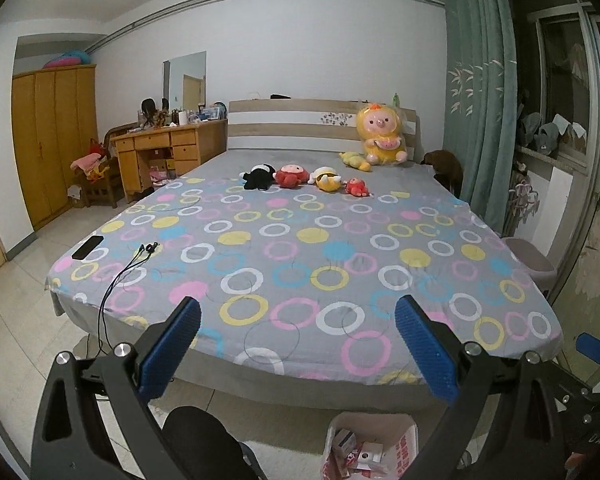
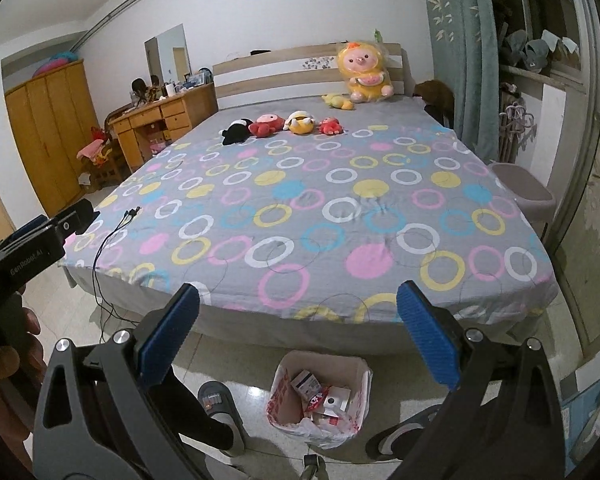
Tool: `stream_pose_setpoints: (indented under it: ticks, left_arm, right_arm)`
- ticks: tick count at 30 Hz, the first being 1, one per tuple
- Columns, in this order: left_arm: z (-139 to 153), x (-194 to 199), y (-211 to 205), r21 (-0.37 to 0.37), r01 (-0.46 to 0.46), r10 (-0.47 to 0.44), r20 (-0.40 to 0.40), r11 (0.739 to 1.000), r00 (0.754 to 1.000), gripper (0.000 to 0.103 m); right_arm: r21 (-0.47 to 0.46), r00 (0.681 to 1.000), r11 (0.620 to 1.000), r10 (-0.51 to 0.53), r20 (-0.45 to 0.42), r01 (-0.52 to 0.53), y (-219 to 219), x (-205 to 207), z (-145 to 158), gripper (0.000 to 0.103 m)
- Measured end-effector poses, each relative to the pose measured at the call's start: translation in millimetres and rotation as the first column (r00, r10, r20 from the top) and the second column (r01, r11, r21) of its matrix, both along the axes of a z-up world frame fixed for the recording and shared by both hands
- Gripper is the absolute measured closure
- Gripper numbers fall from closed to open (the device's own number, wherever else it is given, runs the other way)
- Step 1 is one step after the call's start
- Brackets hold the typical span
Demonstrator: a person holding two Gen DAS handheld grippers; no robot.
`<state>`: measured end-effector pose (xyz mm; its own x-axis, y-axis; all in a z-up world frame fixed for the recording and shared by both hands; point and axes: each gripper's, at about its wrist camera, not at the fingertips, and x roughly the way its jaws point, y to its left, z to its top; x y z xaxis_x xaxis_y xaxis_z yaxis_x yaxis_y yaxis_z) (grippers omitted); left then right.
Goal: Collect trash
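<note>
Trash sits in the lined bin (image 2: 320, 400) on the tiled floor, below and between my right gripper's (image 2: 298, 336) jaws in the right wrist view; I can make out small cartons and white packaging inside its red-and-white bag. From my left gripper (image 1: 298, 350) the same bin (image 1: 370, 448) shows low in the frame, under the right-hand jaw, cut off by the bottom edge.

Both sets of jaws are spread wide with nothing between the blue pads; I see only bedspread and floor through each gap.

Ahead of both jaws lies the bed (image 2: 380, 248), its grey cover printed with pink, yellow, blue and white rings. Beyond the left jaw of my left gripper, a black phone (image 1: 87, 247) rests near the bed's corner, and just beside it black earphones (image 1: 148, 249) trail a cable over the edge. Far past the jaws, a row of small plush toys (image 1: 300, 178) lies across the bed, with a big yellow plush (image 1: 381, 136) propped against the headboard.

Below my right gripper's left jaw is a person's foot in a grey slipper (image 2: 220, 404); a second slipper (image 2: 400, 436) shows under the right jaw. At the left edge of the right wrist view, my left gripper's body is visible, held by a hand (image 2: 28, 344).
</note>
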<state>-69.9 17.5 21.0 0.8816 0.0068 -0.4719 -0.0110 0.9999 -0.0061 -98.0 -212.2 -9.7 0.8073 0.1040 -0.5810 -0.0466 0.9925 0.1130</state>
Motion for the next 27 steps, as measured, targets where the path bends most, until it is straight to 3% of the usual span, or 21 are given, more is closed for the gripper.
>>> stream_pose_setpoints:
  ticks: [27]
  left_arm:
    - [15, -7, -2, -0.008, -0.016, 0.016, 0.020, 1.000, 1.000, 0.008]
  right_arm:
    - [-0.006, 1.000, 1.000, 0.020, 0.004, -0.020, 7, 1, 8, 0.007]
